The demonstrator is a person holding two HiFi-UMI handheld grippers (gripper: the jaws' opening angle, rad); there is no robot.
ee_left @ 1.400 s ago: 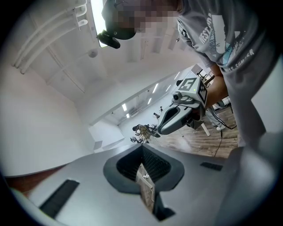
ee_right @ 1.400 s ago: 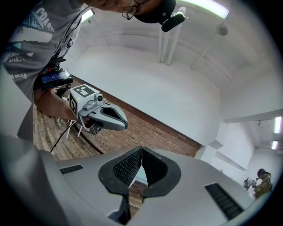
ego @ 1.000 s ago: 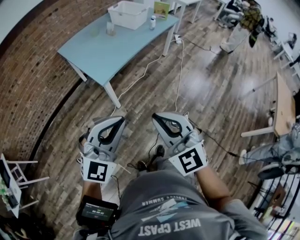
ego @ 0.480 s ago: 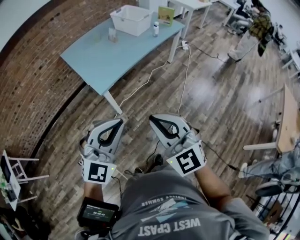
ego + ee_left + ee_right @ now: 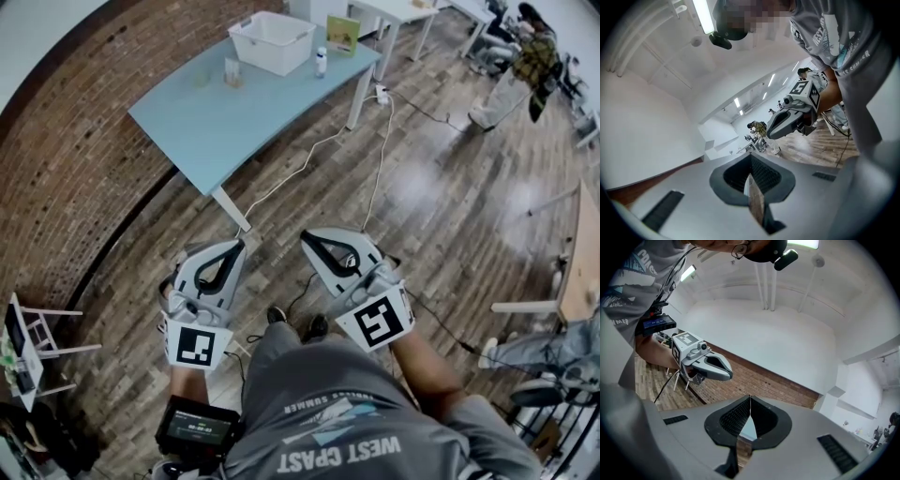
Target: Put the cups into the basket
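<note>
Both arms are bent, forearms low in front of my waist. The left gripper (image 5: 233, 248) and the right gripper (image 5: 311, 239) are held side by side over the wood floor (image 5: 441, 216), noses pointing forward towards the table (image 5: 220, 131). Well short of it.

Jaws: left pair pressed together, nothing between. Right pair also meeting at the tips, nothing between.

Counts:
- two grippers, each with one marker cube (image 5: 195, 344)
- one white basket (image 5: 269, 58) at the table's far end
- one clear cup (image 5: 232, 72) on the tabletop near the basket, apart from it; a fainter shape to the cup's left may be a second, too small to tell
- one small white bottle (image 5: 321, 62) beside the basket
- white cables (image 5: 309, 155) running from the table across the floor

Against a second ago: the table and basket sit further right and a little lower in the head view. My shoes (image 5: 314, 326) have changed places under me. The grippers hold almost the same spot and the same closed state.
</note>
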